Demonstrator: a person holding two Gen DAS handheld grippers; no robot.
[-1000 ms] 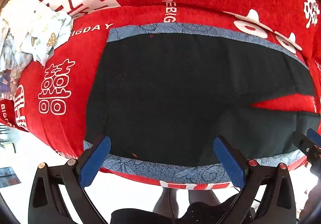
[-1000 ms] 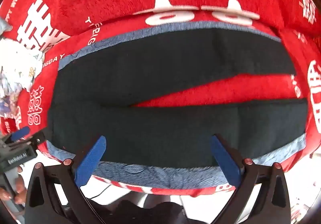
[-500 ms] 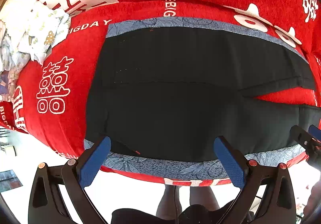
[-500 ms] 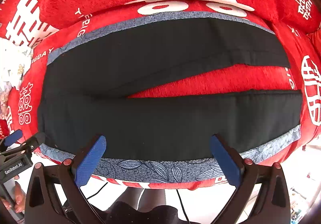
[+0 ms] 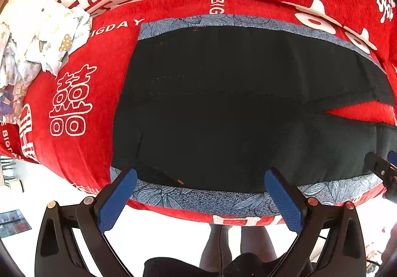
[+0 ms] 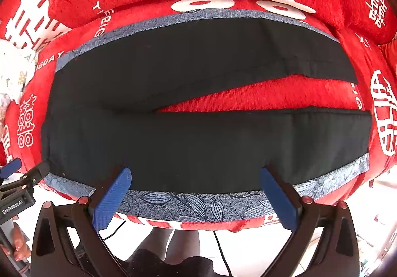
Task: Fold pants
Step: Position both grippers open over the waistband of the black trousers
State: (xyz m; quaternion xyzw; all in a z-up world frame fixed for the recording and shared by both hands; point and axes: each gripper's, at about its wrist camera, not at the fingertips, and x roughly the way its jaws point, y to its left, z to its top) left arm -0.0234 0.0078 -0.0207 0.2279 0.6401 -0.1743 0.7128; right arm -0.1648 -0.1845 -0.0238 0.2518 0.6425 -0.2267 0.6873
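1. The left gripper (image 5: 200, 185) has its blue-padded fingers (image 5: 116, 198) spread wide apart with nothing between them, low in the left wrist view, over the near edge of the pants
2. The right gripper (image 6: 195, 184) has its fingers (image 6: 112, 198) spread wide too and holds nothing, over the near trouser leg at the bottom of its view
3. The black pants (image 6: 198, 113) lie flat and unfolded across the middle of both views, waist end toward the left, the two legs running right and splitting in a narrow V that shows red between them
4. They rest on a blue leaf-patterned cloth (image 6: 198, 205), whose border shows along the near and far edges
5. Under that is a red blanket (image 5: 74, 83) with white characters and lettering
6. A crumpled pale printed fabric (image 5: 42, 36) lies at the upper left of the left wrist view
7. The person's legs (image 5: 248, 242) show at the bottom centre
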